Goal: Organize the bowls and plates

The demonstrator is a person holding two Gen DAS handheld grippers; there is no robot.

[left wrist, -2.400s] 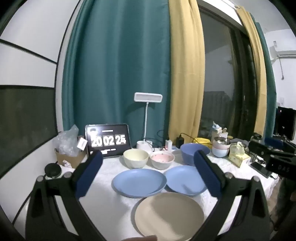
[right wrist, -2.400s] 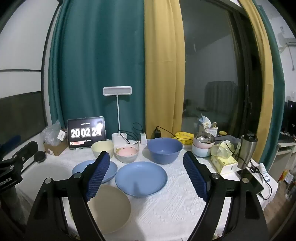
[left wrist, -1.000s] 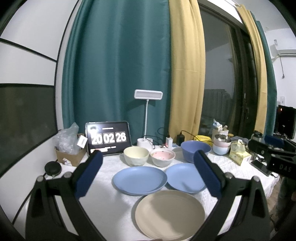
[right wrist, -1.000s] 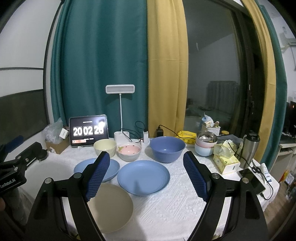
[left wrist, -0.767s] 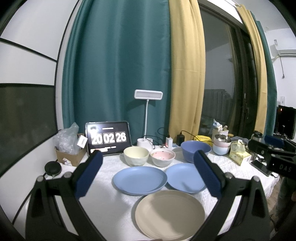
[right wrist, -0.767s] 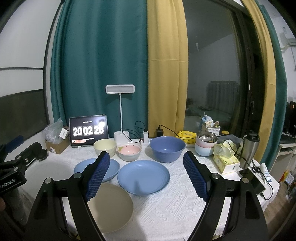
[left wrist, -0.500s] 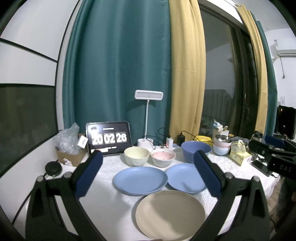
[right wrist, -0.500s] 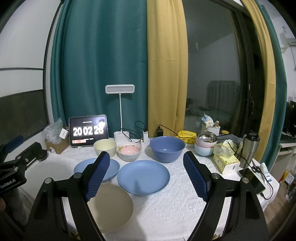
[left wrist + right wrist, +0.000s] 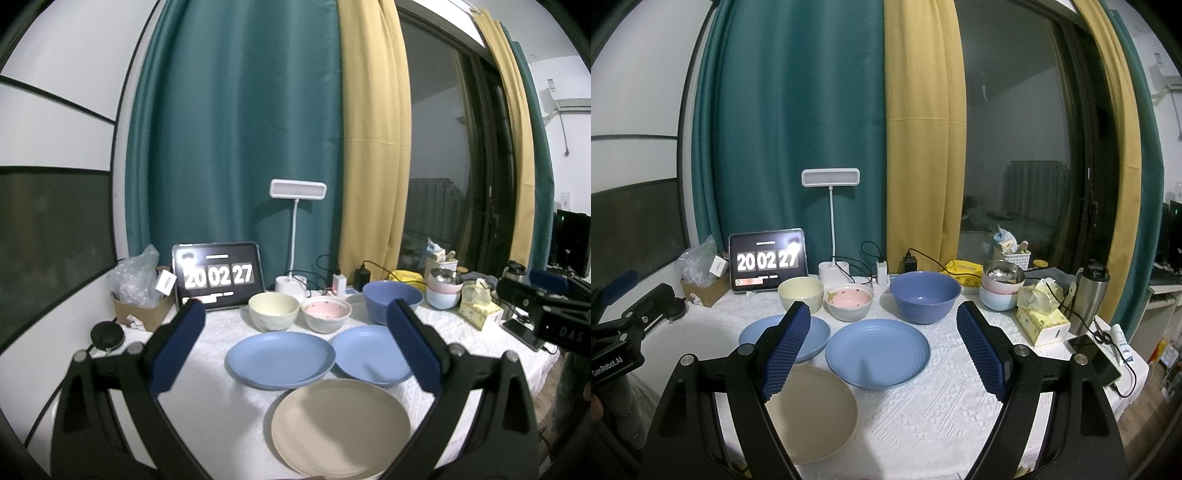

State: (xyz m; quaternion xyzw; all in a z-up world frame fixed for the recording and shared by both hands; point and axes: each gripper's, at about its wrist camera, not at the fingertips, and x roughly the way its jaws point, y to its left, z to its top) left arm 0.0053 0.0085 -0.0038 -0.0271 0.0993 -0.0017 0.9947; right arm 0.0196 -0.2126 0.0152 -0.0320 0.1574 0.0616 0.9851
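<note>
Three plates lie on the white tablecloth: a beige plate (image 9: 341,424) (image 9: 812,410) nearest me, a blue plate (image 9: 280,354) (image 9: 809,338) behind it on the left and a second blue plate (image 9: 369,354) (image 9: 879,350) on the right. Behind them stand a cream bowl (image 9: 273,310) (image 9: 800,293), a pink bowl (image 9: 325,313) (image 9: 849,301) and a large blue bowl (image 9: 392,299) (image 9: 925,295). My left gripper (image 9: 295,347) hangs open above the plates, holding nothing. My right gripper (image 9: 882,343) is open too, empty, framing the right blue plate.
A tablet clock (image 9: 218,277), a white desk lamp (image 9: 830,221) and chargers line the back. A cardboard box with plastic (image 9: 142,306) sits at back left. Stacked bowls (image 9: 1001,291), a tissue pack (image 9: 1043,321), a steel tumbler (image 9: 1089,299) and a phone (image 9: 1095,358) crowd the right.
Both views have risen and pulled back very slightly. The dishes have not moved, and both grippers stay open. Only the clock digits advanced.
</note>
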